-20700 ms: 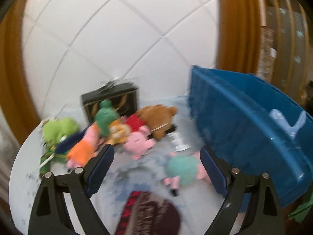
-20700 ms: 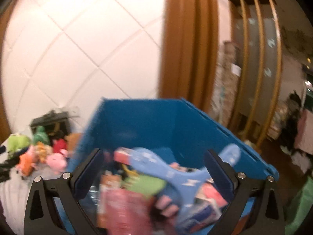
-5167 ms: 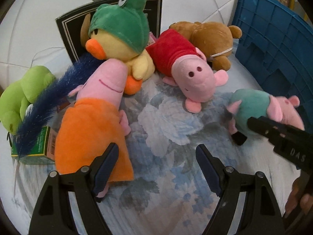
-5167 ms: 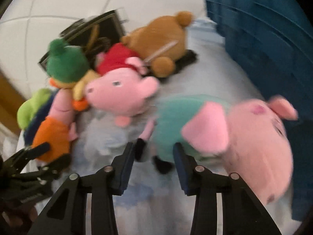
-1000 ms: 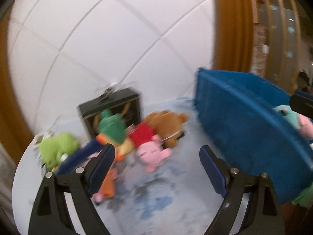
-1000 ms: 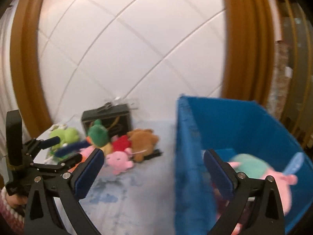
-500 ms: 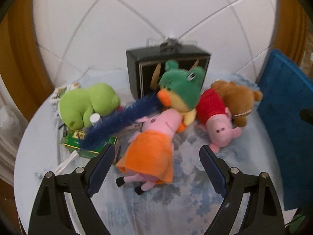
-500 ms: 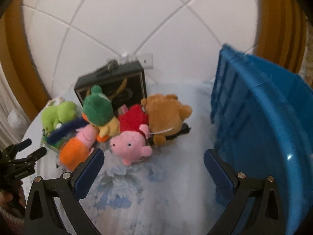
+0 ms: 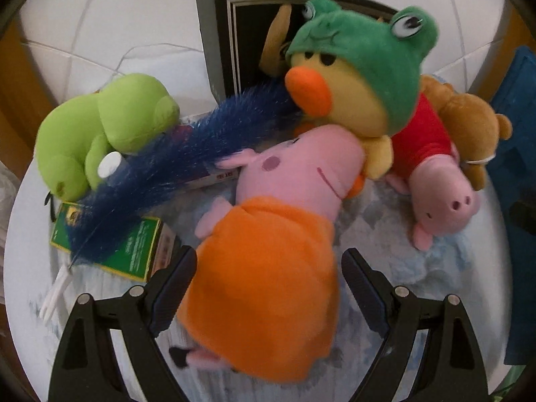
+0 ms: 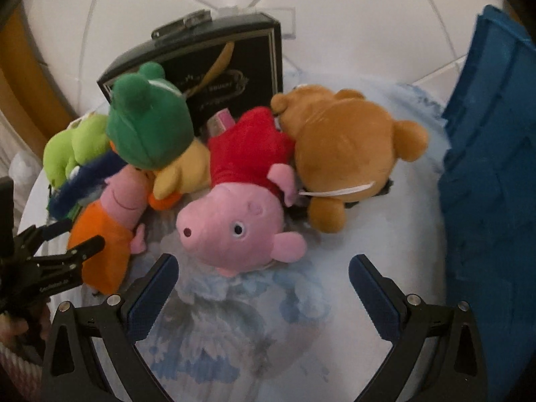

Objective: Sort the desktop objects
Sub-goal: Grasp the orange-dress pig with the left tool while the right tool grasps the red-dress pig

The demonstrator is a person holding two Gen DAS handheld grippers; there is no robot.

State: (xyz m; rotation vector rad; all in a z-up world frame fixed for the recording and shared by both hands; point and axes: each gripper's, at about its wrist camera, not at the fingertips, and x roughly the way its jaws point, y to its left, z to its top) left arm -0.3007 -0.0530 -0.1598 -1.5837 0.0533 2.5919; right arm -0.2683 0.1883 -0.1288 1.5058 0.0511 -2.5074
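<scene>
My left gripper [image 9: 268, 281] is open, its jaws on either side of the orange-dressed pink pig plush [image 9: 268, 284], which lies on the table. The same plush shows in the right wrist view [image 10: 104, 234] with the left gripper [image 10: 67, 238] around it. My right gripper [image 10: 261, 284] is open and empty just in front of the red-dressed pig plush [image 10: 241, 217]. Behind it lie a duck in a green frog hat [image 9: 361, 77] and a brown bear [image 10: 341, 154].
A blue crate [image 10: 492, 184] stands at the right. A black box [image 10: 214, 63] stands at the back by the wall. A light green plush [image 9: 100, 134], a blue feather [image 9: 174, 174] and a green carton [image 9: 134, 248] lie at the left on the floral cloth [image 10: 251, 335].
Both grippers have moved down and closer to the plush pile. The left jaws now straddle the orange-dressed pig; the right gripper now faces the red-dressed pig.
</scene>
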